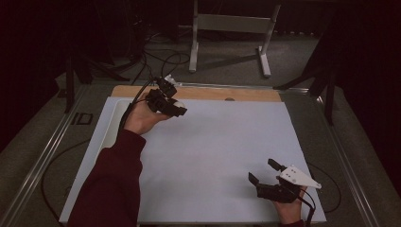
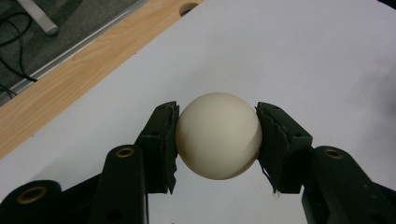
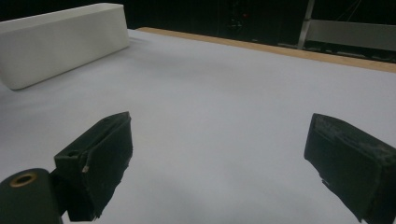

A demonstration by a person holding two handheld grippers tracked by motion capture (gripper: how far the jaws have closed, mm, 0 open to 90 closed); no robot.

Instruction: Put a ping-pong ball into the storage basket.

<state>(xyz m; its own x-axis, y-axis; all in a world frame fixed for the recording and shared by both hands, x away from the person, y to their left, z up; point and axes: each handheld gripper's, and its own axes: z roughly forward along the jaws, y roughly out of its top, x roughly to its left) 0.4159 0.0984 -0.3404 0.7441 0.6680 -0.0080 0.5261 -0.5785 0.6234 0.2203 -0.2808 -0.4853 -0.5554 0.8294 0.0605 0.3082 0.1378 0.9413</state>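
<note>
A cream ball (image 2: 218,135) is being held between the two pads of the left tool (image 2: 217,140), which is closed on it at the ball's widest part, one pad (image 2: 161,140) pressing on each side, so the round surface is probably being kept from slipping out. In the high view the left tool (image 1: 171,105) is being carried over the far left part of the counter (image 1: 213,142), near the wooden strip (image 1: 236,93) at its back edge, with the ball (image 1: 178,102) just showing as a pale spot at the tips. The ball is seemingly being kept clear of the white sheet (image 2: 303,60), though whether it is touching cannot be told for certain. A long white tray (image 3: 60,39) is being seen in the right gripper view at the left side of the counter; it is likely the place meant for the ball, but that is only a judgement. The right tool (image 1: 265,171) is being held wide open near the front right corner, nothing between its jaws, apparently being parked out of the way while the left hand (image 1: 139,118) is doing the work. Its open jaws are being pointed across the bare sheet (image 3: 215,107).
</note>
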